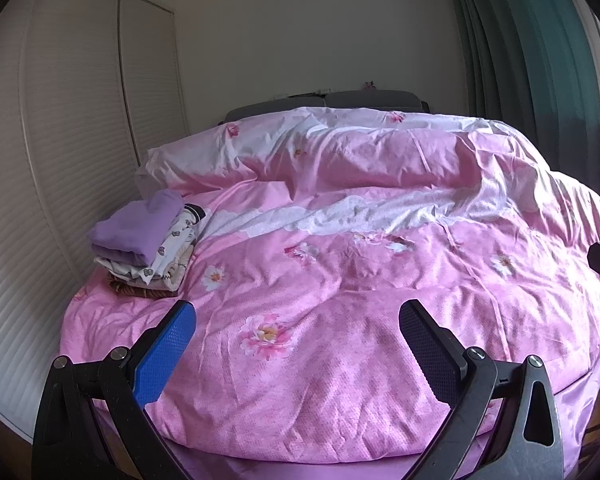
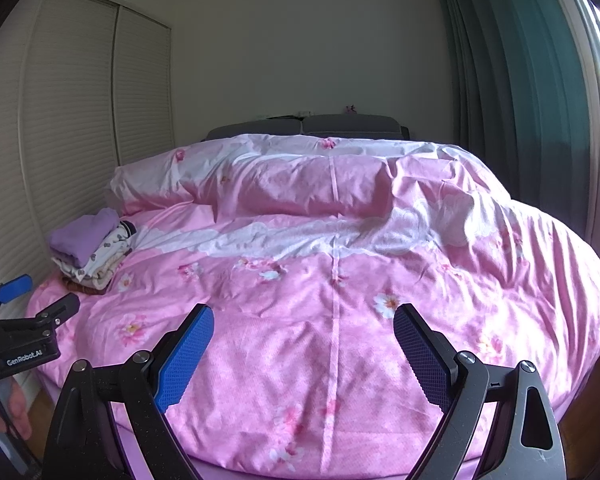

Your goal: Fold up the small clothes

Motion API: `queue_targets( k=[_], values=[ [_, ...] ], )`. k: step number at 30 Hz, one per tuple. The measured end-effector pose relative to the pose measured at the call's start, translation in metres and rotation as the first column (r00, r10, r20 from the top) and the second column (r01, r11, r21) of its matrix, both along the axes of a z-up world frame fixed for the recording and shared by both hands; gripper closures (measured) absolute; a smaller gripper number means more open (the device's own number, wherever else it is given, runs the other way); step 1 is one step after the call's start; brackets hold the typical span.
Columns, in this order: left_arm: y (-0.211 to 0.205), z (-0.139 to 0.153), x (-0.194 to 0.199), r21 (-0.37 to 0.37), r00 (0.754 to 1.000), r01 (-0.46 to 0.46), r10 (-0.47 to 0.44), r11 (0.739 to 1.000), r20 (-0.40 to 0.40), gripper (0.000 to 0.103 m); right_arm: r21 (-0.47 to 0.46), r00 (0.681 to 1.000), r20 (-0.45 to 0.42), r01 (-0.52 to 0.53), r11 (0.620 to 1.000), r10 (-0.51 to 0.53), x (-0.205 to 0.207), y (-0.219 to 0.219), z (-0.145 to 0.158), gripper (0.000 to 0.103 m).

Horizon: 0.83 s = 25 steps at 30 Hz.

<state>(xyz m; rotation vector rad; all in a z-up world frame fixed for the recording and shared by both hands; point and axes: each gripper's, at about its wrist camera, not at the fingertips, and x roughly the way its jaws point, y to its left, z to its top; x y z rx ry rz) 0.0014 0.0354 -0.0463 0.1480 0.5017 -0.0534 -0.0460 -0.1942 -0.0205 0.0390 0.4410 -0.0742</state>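
My two spread, empty grippers (image 1: pixel 296 320) (image 2: pixel 304 326) face the far-left stack of soft, light folded clothes (image 1: pixel 144 244), best pinched at its folded edges.

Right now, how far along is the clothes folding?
Done, by the look of it: a stack of folded clothes sits at the left edge of the pink duvet, a purple garment on top. In hand: nothing; the left gripper and right gripper both hover open and empty over the bed. Left: no loose, unfolded clothing shows anywhere in either view, so folding may be finished.
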Motion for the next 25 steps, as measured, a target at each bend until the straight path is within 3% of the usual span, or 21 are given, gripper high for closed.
queue_targets(
  k=[11, 25],
  values=[
    [0.0008, 0.0001, -0.0008, -0.032, 1.000, 0.022, -0.023, 0.999, -0.008, 0.000, 0.001, 1.000, 0.002, 0.000, 1.000, 0.000, 0.0002, -0.0012, 0.0003, 0.011],
    [-0.0005, 0.0021, -0.0016, -0.014, 0.999, 0.034, -0.033, 0.999, 0.013, 0.000, -0.006, 1.000, 0.004, 0.021, 1.000, -0.021, -0.0019, 0.0018, -0.0024, 0.011]
  ],
)
